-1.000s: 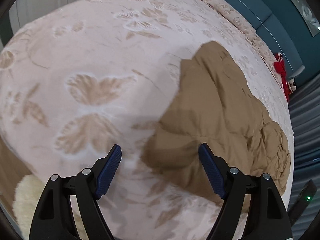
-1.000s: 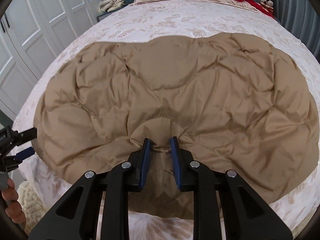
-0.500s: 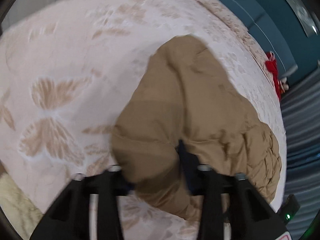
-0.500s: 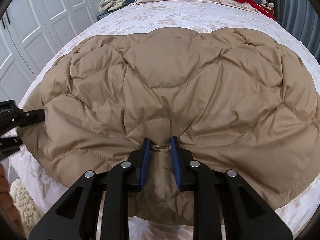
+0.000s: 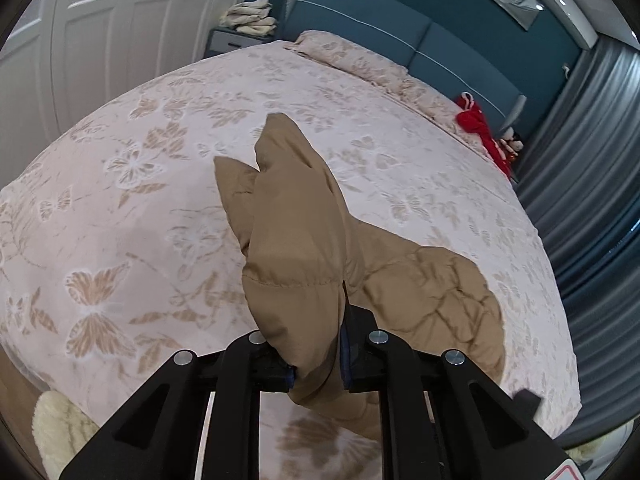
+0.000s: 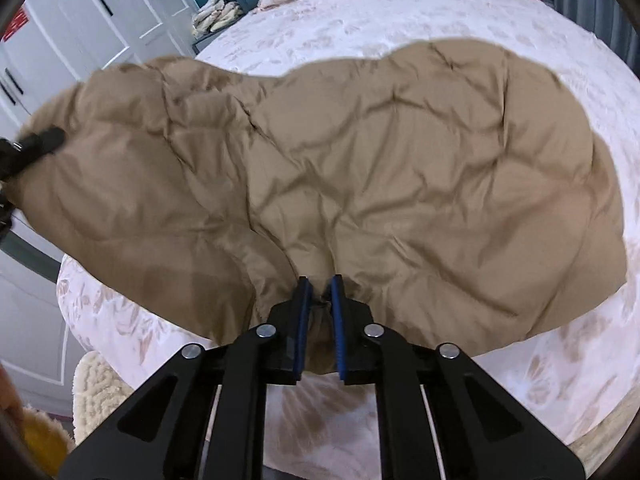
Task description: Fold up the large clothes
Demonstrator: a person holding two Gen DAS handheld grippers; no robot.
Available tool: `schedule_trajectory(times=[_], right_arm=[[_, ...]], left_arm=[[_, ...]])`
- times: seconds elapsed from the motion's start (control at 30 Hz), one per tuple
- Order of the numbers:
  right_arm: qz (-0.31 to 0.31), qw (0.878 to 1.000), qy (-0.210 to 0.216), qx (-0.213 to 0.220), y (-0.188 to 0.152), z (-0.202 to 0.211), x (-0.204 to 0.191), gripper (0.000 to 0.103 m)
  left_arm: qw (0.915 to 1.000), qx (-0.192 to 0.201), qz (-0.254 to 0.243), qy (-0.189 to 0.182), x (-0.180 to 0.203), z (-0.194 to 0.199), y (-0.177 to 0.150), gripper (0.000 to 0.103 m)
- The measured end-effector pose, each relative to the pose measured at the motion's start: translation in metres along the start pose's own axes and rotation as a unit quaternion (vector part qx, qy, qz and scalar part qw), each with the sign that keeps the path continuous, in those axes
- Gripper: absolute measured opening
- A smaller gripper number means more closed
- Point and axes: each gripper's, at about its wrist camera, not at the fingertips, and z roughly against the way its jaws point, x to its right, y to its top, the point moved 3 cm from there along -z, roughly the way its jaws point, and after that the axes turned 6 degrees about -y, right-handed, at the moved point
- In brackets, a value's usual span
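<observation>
The tan quilted coat (image 6: 400, 184) lay spread on the bed (image 5: 140, 208). The left gripper (image 5: 318, 364) was clenched on a raised sleeve or corner of it. The right gripper (image 6: 319, 320) was clenched on the near edge. From the right fingers the garment extended toward 12 o'clock, with its long axis running 9 to 3. The left gripper held the 9 o'clock end, so a fold toward 3 o'clock appeared to be the likely next move.
</observation>
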Motion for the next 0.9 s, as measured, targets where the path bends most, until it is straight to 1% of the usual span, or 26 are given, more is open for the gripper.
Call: schedule_trajectory(times=[0.1,0.23,0.33,0.4,0.43,0.5,0.53,0.7,0.8,0.9], right_arm=[[-0.020,1.000,0.015,-0.010,-0.007,-0.012,0.001,0.009],[-0.019,1.000,0.019,-0.009,-0.008,-0.020,-0.002,0.009],[-0.038,0.998,0.039,-0.016,-0.007,-0.008,0.009,0.007],[-0.046,0.998,0.040,-0.015,-0.008,0.012,0.022,0.007],[-0.045,0.998,0.033,-0.012,-0.010,0.020,0.026,0.007],[-0.034,0.999,-0.002,-0.003,-0.012,0.043,0.044,0.007],[-0.033,0.999,-0.014,-0.003,-0.012,0.048,0.051,0.007],[-0.048,0.996,-0.075,-0.004,-0.019,0.080,0.105,0.007],[-0.058,0.993,-0.100,-0.007,-0.026,0.088,0.129,0.007],[-0.076,0.991,-0.107,-0.013,-0.034,0.090,0.152,0.007]], left_arm=[[0.9995,0.000,-0.032,-0.001,0.020,0.002,-0.004,0.012],[0.9970,-0.003,-0.078,-0.001,0.052,-0.002,-0.015,0.011],[0.9935,-0.005,-0.114,0.001,0.078,-0.009,-0.020,0.011],[0.9910,-0.014,-0.133,-0.003,0.096,-0.014,-0.022,0.011],[0.9893,-0.020,-0.144,-0.003,0.106,-0.019,-0.024,0.011],[0.9874,-0.029,-0.156,-0.002,0.119,-0.026,-0.027,0.011],[0.9862,-0.036,-0.161,-0.002,0.126,-0.031,-0.030,0.011],[0.9795,-0.069,-0.189,0.001,0.160,-0.057,-0.052,0.011],[0.9740,-0.089,-0.208,0.001,0.178,-0.072,-0.070,0.011],[0.9688,-0.107,-0.224,0.004,0.193,-0.088,-0.087,0.011]])
